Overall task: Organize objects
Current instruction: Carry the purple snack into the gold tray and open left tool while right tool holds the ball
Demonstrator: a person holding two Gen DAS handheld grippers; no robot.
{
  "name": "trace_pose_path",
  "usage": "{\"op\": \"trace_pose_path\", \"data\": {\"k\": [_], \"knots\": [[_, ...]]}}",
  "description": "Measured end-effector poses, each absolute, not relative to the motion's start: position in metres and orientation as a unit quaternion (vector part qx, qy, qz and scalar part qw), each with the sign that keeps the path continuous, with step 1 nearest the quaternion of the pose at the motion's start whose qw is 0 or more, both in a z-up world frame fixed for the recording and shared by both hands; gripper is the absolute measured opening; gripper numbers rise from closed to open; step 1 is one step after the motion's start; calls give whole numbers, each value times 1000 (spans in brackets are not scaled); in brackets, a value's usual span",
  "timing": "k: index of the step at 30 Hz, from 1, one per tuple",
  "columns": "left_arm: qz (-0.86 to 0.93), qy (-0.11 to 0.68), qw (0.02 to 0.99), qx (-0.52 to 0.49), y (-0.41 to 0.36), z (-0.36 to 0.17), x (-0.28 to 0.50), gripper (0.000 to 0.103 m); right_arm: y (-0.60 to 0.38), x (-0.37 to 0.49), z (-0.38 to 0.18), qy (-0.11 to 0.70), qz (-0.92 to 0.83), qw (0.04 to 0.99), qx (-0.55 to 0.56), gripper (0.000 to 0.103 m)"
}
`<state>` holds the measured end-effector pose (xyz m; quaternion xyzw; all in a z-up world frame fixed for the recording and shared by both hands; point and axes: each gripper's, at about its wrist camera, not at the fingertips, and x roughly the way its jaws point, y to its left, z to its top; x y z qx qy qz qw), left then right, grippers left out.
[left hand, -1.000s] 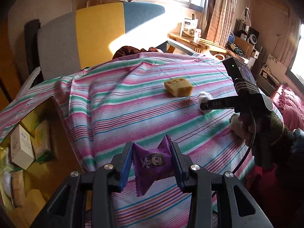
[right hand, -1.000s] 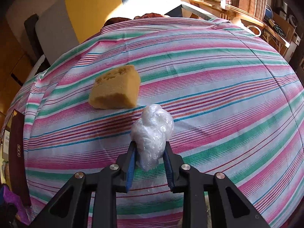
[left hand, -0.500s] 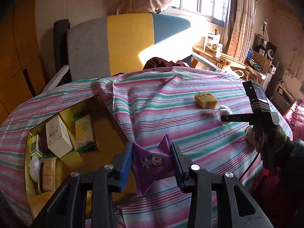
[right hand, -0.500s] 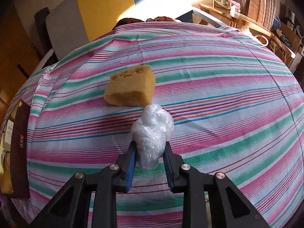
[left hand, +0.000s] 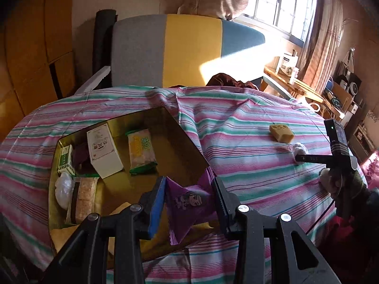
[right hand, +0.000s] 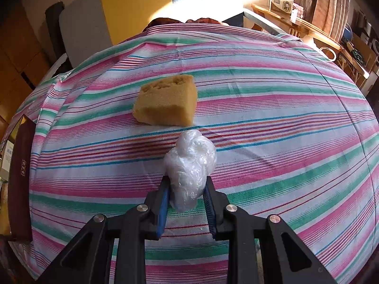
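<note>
Inside gold tin point(left hand: 54, 165): white box point(left hand: 104, 152), green-edged packet point(left hand: 142, 151).

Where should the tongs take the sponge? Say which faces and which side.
Grip the sponge across its two short end faces, coming from above on the near side. It lies flat on the striped cloth, a soft block with open sides; the plastic wad sits just before it.

Window point(left hand: 281, 7) sunlight, fisheye-warped edges

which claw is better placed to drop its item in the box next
Left. The left claw holds the purple packet right at the gold box edge, while the right claw holds the plastic wad by the sponge, far from it.
</note>
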<state>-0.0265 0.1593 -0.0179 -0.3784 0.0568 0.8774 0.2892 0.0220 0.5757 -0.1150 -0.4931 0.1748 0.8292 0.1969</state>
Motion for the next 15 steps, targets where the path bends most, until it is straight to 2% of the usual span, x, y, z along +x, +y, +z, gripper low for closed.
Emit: {"op": "trace_pose_path", "data": {"k": [9,15], "knots": [[885,-38,200,-419,64,-31,-79,40,576,20,-116,165,829,199,-497,26],[872,-52,194,-446,67,-51,-97,40,572,19,-117,159,829,195,-499,26]]}}
